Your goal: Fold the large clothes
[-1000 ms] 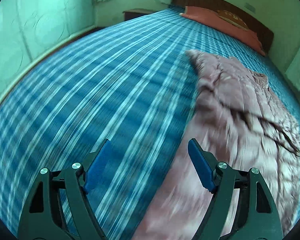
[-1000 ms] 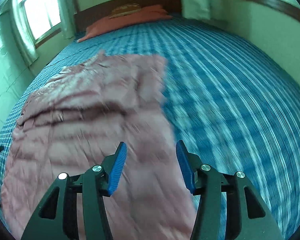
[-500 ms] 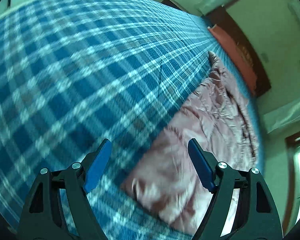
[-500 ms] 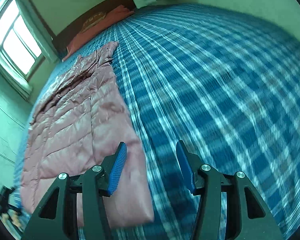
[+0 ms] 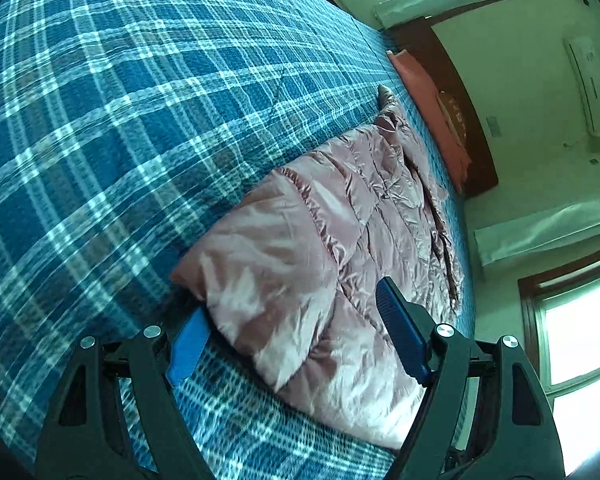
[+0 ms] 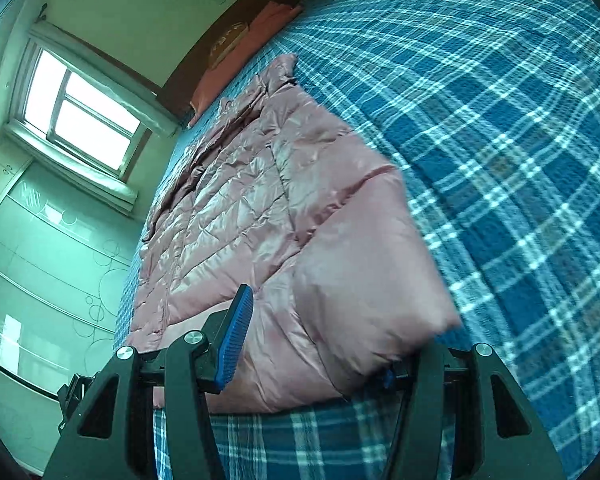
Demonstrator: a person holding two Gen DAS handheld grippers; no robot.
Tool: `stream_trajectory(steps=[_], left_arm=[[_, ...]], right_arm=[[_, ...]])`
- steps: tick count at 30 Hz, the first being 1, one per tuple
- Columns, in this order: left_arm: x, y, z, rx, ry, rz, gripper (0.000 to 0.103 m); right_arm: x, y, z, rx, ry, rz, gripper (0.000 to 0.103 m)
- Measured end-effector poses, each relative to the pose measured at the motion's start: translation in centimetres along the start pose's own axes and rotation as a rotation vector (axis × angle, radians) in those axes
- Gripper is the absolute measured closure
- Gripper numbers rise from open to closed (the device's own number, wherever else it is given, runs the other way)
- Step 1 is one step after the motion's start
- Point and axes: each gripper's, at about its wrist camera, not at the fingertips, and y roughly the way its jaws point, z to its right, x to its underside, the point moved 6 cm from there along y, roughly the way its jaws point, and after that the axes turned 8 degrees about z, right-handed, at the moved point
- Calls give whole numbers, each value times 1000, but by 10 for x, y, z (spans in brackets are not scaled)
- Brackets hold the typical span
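Left wrist view: the left gripper [image 5: 296, 340] sits low over the near end of a pink quilted jacket [image 5: 340, 248] that lies flat on the bed [image 5: 120, 120], which is covered by a blue plaid spread. The jaws stand wide apart, one at each side of the jacket's near corner; the left pad [image 5: 188, 344] is partly tucked behind the fabric's edge and the right pad [image 5: 400, 336] stands over the jacket's surface. Neither pad visibly presses the cloth, so nothing is clamped. The jacket runs away from the camera toward the head of the bed, where an orange pillow [image 5: 428, 120] lies against a dark wooden headboard [image 5: 452, 92]. A window [image 5: 580, 332] glows at the right edge and an air conditioner [image 5: 588, 84] hangs on the wall.

Right wrist view: the right gripper [image 6: 312, 344] is at the jacket's [image 6: 260, 208] other near corner. Its jaws are partly apart and the puffy hem fills the gap between them; the left pad [image 6: 236, 340] lies against the top of the fabric, while the right pad is almost wholly hidden behind the bulging corner. Whether the pads actually pinch the cloth cannot be told. The bed [image 6: 500, 140] stretches off to the right. The pillow [image 6: 252, 36] and headboard [image 6: 204, 64] are at the top, a window [image 6: 84, 116] at upper left, and a pale wardrobe [image 6: 40, 264] below it. No containers appear in either view
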Motion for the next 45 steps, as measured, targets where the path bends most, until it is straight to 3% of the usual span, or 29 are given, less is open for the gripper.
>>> stream_trajectory(steps=[4, 6, 10, 11, 14, 17, 24, 37, 41, 45], left_arm=[[-4, 7, 8, 24, 1, 17, 26], [-2, 12, 12, 63, -21, -15, 32], [7, 17, 13, 56, 7, -21, 36], [6, 18, 12, 52, 11, -19, 42], [3, 24, 15, 86, -9, -32, 80], [-2, 22, 22, 114, 14, -17, 93], [-10, -13, 44, 187, 84, 44, 98], [-1, -132, 53, 298, 200, 83, 98], [4, -148, 50, 298, 213, 74, 98], [-2, -137, 62, 308, 214, 74, 98]], right_arm=[[-3, 7, -5, -19, 21, 18, 52], [-2, 10, -5, -22, 35, 19, 58], [0, 12, -5, -24, 37, 19, 68], [0, 11, -4, -22, 35, 18, 72], [-1, 12, 1, -21, 41, 18, 84], [-6, 8, 0, -57, 51, 32, 90], [-16, -21, -24, -152, 22, 96, 93], [5, -125, -51, -275, -34, 133, 94], [21, -145, -53, -285, -35, 117, 94], [12, -136, -59, -298, -40, 126, 94]])
